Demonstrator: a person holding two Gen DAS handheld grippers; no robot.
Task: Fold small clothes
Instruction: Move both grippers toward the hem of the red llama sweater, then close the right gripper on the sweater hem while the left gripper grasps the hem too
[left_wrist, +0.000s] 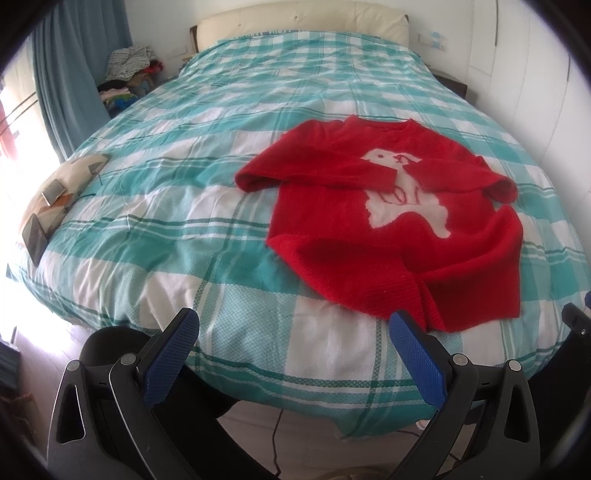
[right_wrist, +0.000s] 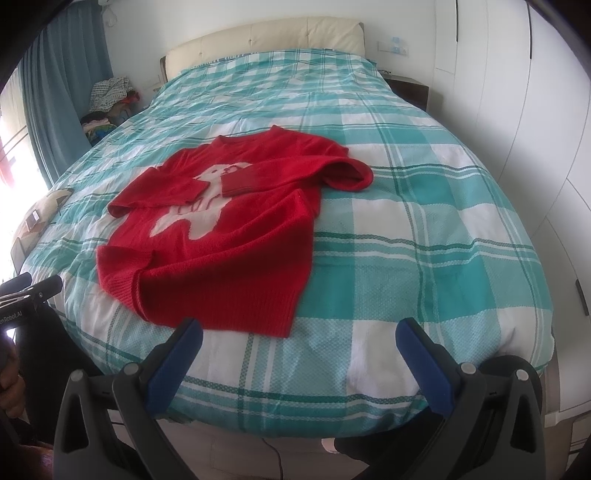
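A small red knit sweater (left_wrist: 399, 229) with a white animal on the chest lies face up on the bed, both sleeves folded in across the front, hem rumpled toward me. It also shows in the right wrist view (right_wrist: 229, 236). My left gripper (left_wrist: 291, 325) is open and empty, held above the bed's near edge, left of the sweater's hem. My right gripper (right_wrist: 299, 330) is open and empty, its left finger just short of the hem's right corner.
The bed (left_wrist: 184, 221) has a teal and white checked cover (right_wrist: 424, 229). A pillow with two phones (left_wrist: 48, 206) lies at its left edge. A clothes pile (left_wrist: 129, 74) sits by the curtain. White wardrobes (right_wrist: 535, 110) stand on the right.
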